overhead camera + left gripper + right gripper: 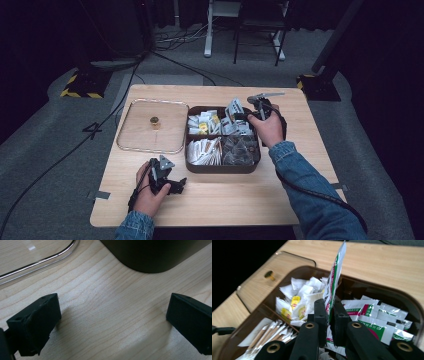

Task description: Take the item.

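Pinching white sachet [333, 277] w/ right gripper [329, 315] over brown tray [220, 166], left gripper [112, 315] wide open, empty, on table [105, 322]

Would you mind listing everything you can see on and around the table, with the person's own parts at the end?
table: one, light wood, centre.
lid: one, clear with a brass knob, flat on the table left of the box.
box: one, dark brown, four compartments, table centre.
tea bags: several, white with yellow tags, far-left compartment.
sachets: several, white, green and red, far-right compartment.
stir sticks: several, in white wrappers, near-left compartment.
pyramid bags: several, grey, near-right compartment.
raised sachet: one, pinched upright above the box.
left gripper: black, open, over bare table.
right gripper: black, shut on the raised sachet.
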`<state>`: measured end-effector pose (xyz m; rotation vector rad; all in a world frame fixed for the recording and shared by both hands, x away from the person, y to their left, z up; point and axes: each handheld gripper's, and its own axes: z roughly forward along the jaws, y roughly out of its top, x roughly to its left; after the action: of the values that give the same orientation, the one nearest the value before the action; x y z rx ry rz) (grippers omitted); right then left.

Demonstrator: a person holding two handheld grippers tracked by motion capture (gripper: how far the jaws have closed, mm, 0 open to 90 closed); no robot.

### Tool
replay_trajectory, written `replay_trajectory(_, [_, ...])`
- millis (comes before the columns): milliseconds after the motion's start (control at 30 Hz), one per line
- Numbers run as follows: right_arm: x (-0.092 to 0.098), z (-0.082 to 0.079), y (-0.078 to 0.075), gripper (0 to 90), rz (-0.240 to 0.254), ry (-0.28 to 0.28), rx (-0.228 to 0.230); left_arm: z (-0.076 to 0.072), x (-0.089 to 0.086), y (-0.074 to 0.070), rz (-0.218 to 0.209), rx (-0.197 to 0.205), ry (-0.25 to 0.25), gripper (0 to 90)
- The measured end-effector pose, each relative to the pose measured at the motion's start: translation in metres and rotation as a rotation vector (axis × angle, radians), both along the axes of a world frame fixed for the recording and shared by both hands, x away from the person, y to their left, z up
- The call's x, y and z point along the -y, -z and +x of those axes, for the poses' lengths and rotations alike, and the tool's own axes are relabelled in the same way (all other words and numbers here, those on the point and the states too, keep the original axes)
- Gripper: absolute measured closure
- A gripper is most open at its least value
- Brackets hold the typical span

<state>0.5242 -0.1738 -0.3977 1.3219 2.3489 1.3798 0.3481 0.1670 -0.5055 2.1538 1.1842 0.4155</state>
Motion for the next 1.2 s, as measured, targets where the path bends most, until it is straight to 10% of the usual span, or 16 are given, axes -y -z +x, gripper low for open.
replay_trajectory(700, [0.064,-0.038,-0.048,84.6,0.057,0.018,0.062,0.003,0.000,0.000,0.006,0.003,0.019,0.0])
replay_trajectory(1200, [0.120,-0.086,-0.033,84.6,0.079,0.073,0.096,0.004,0.000,0.000,0.006,0.005,0.023,0.0])
